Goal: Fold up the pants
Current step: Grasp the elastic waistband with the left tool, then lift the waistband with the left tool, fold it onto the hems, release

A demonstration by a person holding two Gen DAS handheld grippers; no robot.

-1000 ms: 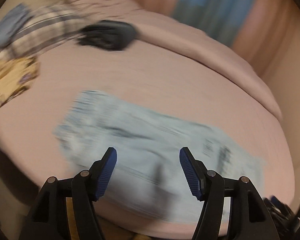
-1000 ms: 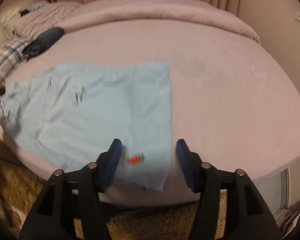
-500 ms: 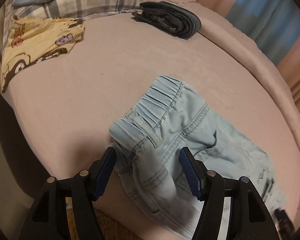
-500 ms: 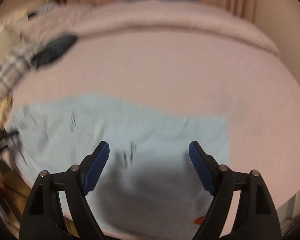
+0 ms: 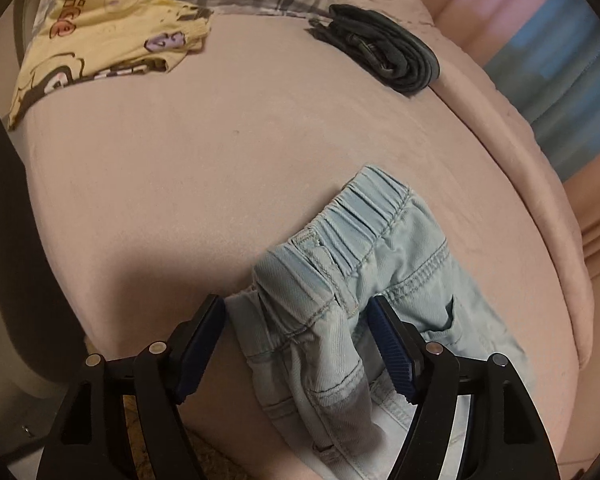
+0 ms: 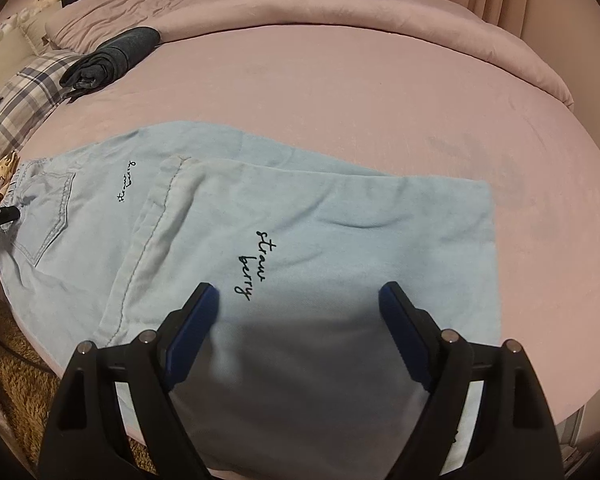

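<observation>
Since a second ago, both my grippers have dropped closer; my left gripper (image 5: 296, 344) just spread, straddling the waistband unpinched, my right gripper (image 6: 298, 320) open over the legs. Light-blue pants (image 6: 320, 220) lie folded lengthwise on the pink bed (image 6: 360, 92).

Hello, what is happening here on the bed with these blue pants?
A person is folding light blue pants on a pink bed, with a handheld gripper in each hand. The left gripper is over the bunched waistband. The right gripper is over the leg end, near the "strawberry" lettering. The jaws of both have just been opening; both stand open and grip nothing. The pants lie flat, one leg over the other.
</observation>
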